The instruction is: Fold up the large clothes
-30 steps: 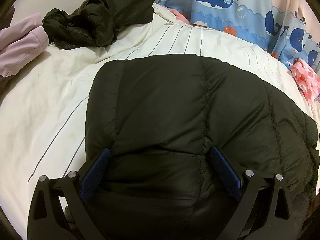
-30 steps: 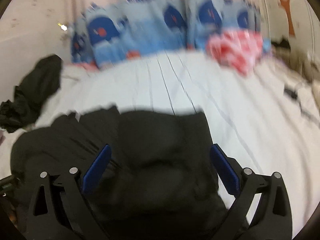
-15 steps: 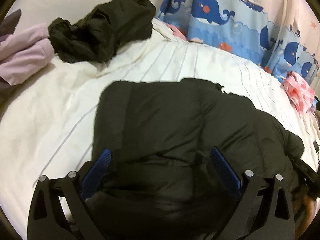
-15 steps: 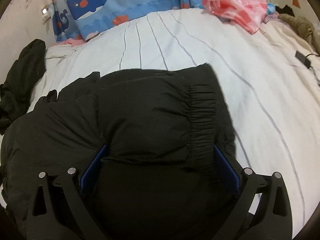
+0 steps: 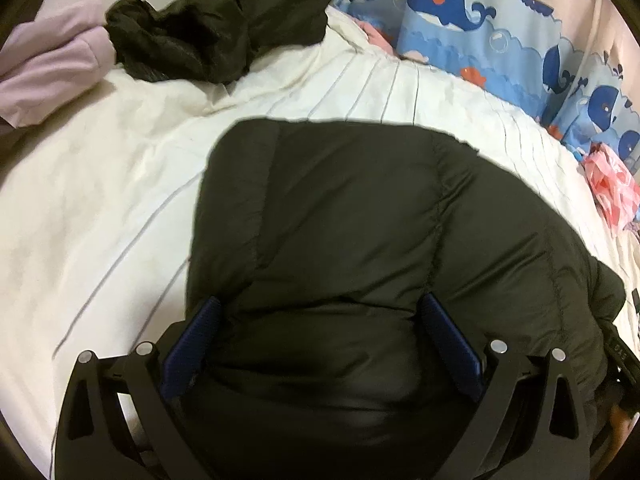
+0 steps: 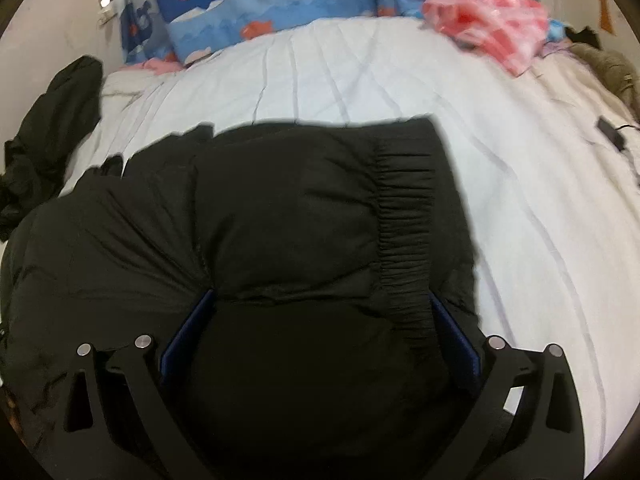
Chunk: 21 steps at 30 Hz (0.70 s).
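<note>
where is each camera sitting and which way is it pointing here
Left wrist: on the left hand-held gripper, looking forward over the black quilted puffer jacket on the white striped bedsheet; only its two blue-padded fingers show.
Right wrist: on the right hand-held gripper, facing the jacket's elastic cuff; only its own fingers show.
Shared: the jacket, bedsheet, blue whale-print fabric, pink crumpled cloth and crumpled dark garment.
</note>
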Tool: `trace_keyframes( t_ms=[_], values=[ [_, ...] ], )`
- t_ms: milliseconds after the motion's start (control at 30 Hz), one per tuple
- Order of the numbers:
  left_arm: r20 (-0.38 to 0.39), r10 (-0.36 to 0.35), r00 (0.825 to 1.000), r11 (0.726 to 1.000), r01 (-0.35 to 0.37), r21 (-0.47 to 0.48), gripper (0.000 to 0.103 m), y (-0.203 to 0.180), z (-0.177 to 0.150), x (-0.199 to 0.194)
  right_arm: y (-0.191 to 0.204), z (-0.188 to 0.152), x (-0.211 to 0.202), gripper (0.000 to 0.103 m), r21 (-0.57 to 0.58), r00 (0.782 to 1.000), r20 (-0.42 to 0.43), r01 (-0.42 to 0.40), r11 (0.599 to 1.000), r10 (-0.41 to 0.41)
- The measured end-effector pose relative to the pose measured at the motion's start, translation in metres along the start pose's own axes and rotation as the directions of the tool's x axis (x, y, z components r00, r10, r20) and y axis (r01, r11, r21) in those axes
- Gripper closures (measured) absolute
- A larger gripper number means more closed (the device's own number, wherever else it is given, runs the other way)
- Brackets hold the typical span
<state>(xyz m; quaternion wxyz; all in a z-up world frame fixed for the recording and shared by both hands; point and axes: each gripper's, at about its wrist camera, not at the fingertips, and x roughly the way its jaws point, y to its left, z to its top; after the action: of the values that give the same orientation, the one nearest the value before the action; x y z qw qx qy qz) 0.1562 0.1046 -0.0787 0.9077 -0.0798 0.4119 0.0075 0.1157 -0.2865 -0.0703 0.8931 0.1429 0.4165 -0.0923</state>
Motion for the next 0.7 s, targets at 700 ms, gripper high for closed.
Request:
trace_keyframes(
  t_ms=[700],
  values=[
    [0.047, 0.013, 0.999, 0.964, -0.025, 0.264, 0.007, -0.054, -0.020, 0.009, 0.031, 0.009, -0.025, 0.007, -0.172, 0.995, 0.095, 0.025, 0.985, -0.009]
  ],
)
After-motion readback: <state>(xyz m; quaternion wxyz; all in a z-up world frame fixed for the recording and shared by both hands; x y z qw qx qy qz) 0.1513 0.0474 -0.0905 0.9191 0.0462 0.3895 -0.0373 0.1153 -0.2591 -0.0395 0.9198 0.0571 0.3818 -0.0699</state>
